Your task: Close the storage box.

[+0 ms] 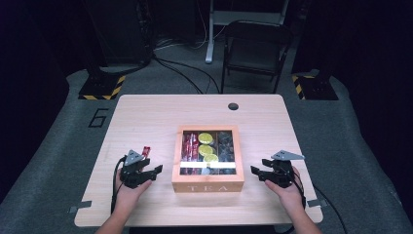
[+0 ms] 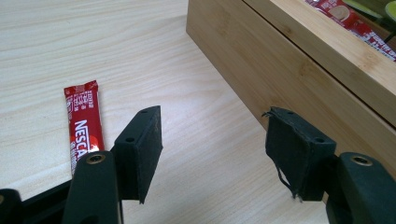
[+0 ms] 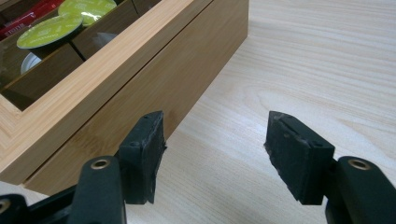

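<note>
Both grippers — left [image 1: 157, 171], right [image 1: 255, 172] — gape empty, flanking the tea box [image 1: 208, 185] walls.

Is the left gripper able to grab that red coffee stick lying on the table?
Probably yes. The red coffee stick lies flat on bare table just beside the left gripper, whose jaws stand open with nothing between them. The wooden tea box sits off to the other side, out of the way.
</note>
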The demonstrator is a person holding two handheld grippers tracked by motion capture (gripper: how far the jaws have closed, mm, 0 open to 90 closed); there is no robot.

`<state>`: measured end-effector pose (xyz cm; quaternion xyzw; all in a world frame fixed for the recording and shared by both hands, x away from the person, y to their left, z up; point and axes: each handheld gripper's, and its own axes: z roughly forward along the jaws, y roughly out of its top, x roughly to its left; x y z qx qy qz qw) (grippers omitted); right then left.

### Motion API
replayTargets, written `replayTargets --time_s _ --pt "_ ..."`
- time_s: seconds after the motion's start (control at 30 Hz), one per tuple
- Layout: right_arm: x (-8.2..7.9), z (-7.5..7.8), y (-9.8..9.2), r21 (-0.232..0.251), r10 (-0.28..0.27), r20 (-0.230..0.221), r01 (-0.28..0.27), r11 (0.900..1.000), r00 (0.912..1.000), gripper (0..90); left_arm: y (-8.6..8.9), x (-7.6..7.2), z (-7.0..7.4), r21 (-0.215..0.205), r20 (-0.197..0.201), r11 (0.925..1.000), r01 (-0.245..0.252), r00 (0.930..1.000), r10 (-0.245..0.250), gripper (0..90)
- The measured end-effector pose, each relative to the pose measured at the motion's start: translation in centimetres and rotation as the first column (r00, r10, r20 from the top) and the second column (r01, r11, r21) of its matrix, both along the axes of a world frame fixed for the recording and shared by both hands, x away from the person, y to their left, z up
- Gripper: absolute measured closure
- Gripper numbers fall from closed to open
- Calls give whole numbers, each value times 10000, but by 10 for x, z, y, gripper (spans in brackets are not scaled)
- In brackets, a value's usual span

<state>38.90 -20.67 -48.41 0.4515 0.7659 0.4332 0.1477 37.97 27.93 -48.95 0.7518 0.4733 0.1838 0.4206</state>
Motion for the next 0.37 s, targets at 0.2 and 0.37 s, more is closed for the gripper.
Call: replayTargets --time_s 0.2,0.37 --pt "0 0 0 -24 -27 -2 27 10000 10000 370 1 -1 2 60 -5 9998 -171 9999 171 363" --pt "-11 13 4 674 853 946 -918 9935 9919 354 15 -6 13 -284 297 9937 -1086 9936 1094 344"
